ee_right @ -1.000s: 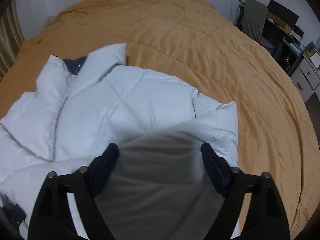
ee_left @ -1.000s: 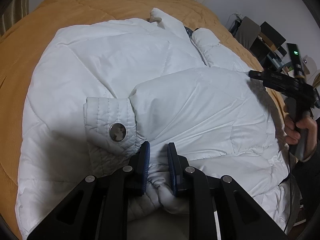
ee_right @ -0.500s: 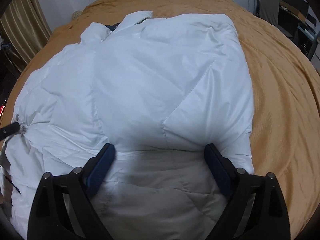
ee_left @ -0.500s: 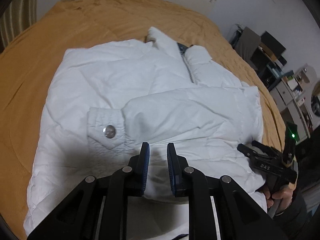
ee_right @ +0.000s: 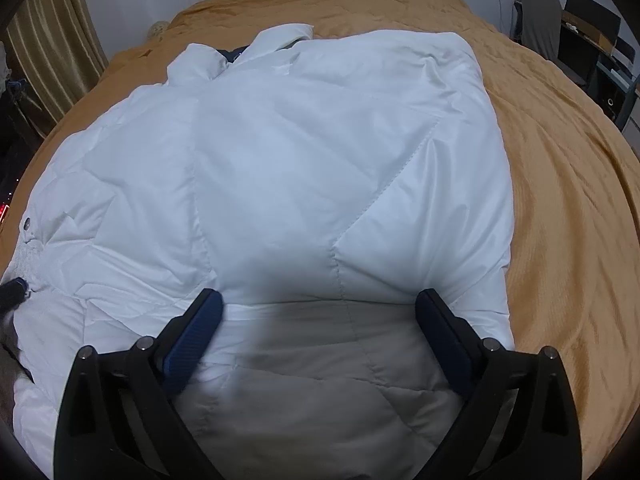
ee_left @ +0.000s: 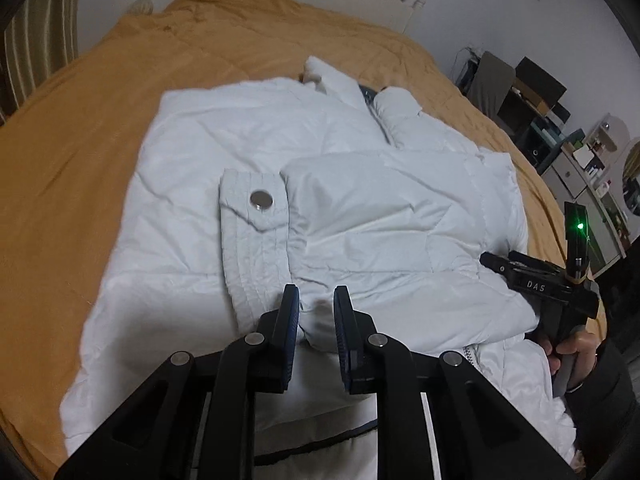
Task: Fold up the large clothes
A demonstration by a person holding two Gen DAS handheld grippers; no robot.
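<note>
A white puffer jacket (ee_left: 360, 220) lies front-up on the orange bed cover (ee_left: 100, 120), collar at the far end. One sleeve is folded across its chest, and its cuff with a metal snap (ee_left: 261, 200) points left. My left gripper (ee_left: 316, 294) hovers just above the sleeve near the cuff, shut with nothing pinched. In the right wrist view the jacket (ee_right: 320, 152) fills the frame. My right gripper (ee_right: 319, 296) sits low over its near right part, jaws wide and still opening, the fabric below them and not pressed. The right gripper (ee_left: 502, 260) also shows at the jacket's right edge.
A hand (ee_left: 572, 352) holds the right gripper's handle at the bed's near right. A desk, a chair and shelves (ee_left: 540, 112) stand beyond the bed's right side. Striped curtains (ee_right: 44, 52) hang at the left. Bare bed cover (ee_right: 568, 168) surrounds the jacket.
My left gripper drew back and up from the sleeve, which now lies flat. My right gripper came down over the jacket's right side and its jaws spread wider.
</note>
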